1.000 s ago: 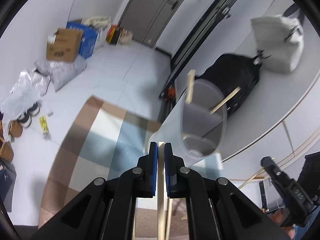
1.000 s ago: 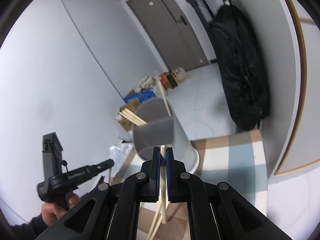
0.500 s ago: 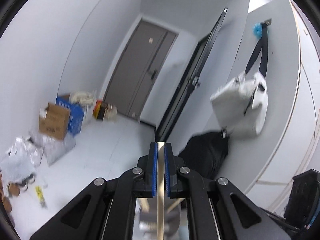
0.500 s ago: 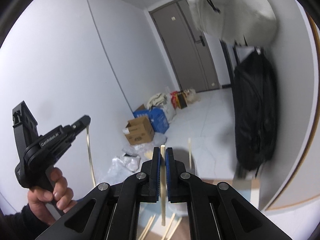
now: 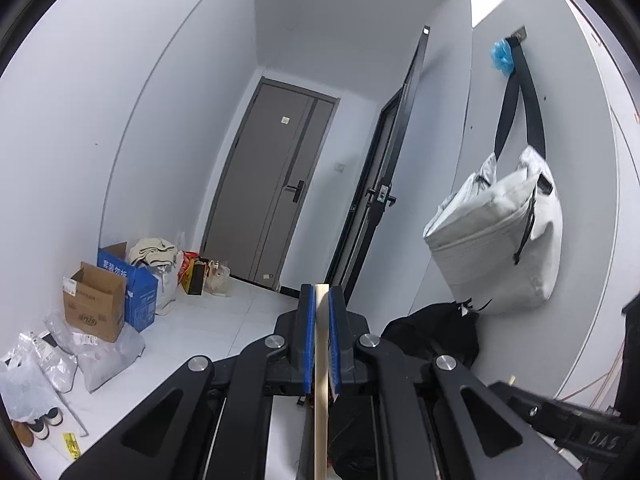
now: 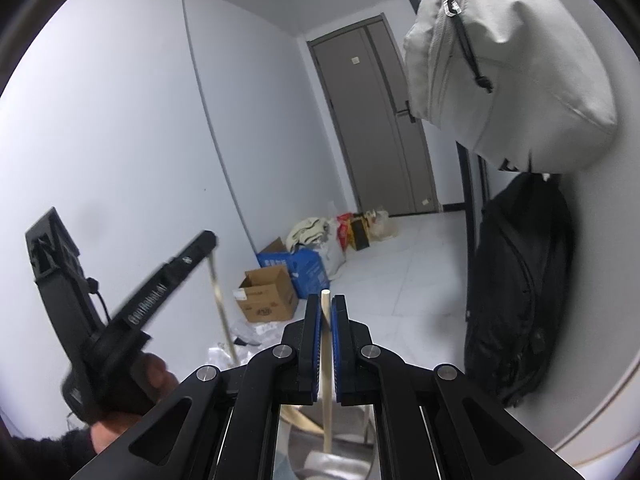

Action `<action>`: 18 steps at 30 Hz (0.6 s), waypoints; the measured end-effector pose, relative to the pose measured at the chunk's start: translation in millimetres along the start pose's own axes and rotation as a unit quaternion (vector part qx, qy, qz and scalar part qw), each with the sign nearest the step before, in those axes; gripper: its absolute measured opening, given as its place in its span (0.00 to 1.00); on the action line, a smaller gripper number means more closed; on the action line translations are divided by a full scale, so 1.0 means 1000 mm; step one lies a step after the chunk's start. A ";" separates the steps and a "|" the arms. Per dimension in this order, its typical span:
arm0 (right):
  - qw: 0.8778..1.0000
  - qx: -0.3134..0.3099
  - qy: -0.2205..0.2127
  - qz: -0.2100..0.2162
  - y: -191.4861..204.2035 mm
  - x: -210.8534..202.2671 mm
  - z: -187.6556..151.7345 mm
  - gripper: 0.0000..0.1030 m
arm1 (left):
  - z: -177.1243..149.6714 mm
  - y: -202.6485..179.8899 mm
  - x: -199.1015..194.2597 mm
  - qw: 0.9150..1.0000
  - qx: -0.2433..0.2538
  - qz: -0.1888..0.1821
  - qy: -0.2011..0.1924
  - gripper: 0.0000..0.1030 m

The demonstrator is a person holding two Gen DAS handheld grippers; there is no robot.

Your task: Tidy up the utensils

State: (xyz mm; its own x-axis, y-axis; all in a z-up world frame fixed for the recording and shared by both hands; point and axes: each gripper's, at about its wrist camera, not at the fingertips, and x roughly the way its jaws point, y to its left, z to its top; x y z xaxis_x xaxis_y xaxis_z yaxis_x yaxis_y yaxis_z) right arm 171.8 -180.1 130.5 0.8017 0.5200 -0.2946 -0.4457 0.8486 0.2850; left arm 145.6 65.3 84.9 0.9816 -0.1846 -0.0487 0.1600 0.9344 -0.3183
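Note:
In the left wrist view my left gripper [image 5: 321, 294] is shut on a pale wooden chopstick [image 5: 321, 380] that runs down between the blue pads. My right gripper [image 6: 326, 302] is likewise shut on a second chopstick [image 6: 327, 408], which hangs down toward the grey utensil holder [image 6: 344, 464] seen between the fingers at the bottom. Other chopsticks [image 6: 298, 414] lean inside the holder. In the right wrist view the left gripper [image 6: 208, 242] is raised at the left, held by a hand [image 6: 136, 384], with its chopstick [image 6: 220, 308] dangling from the tip.
A grey door [image 5: 276, 188] closes the far end of the room. A cardboard box [image 5: 94, 306], a blue box [image 5: 138, 292] and plastic bags [image 5: 100, 356] sit by the left wall. A grey bag [image 5: 500, 240] hangs on the right wall above a black backpack [image 6: 516, 292].
Both grippers have risen and tipped upward, each still holding its chopstick. The holder and the checked rug have dropped out of the left view and sunk to the bottom of the right view.

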 end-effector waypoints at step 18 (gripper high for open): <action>1.000 -0.013 0.015 0.009 -0.010 0.040 -0.008 0.04 | -0.042 0.002 0.034 0.999 0.024 0.023 0.007 0.03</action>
State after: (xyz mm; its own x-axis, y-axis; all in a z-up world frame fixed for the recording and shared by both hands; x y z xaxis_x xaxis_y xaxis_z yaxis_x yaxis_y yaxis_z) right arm 205.2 -167.0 109.1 0.7815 0.5375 -0.3167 -0.4705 0.8412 0.2666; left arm 174.5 47.8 43.0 0.9866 -0.1446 -0.0752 0.1195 0.9555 -0.2698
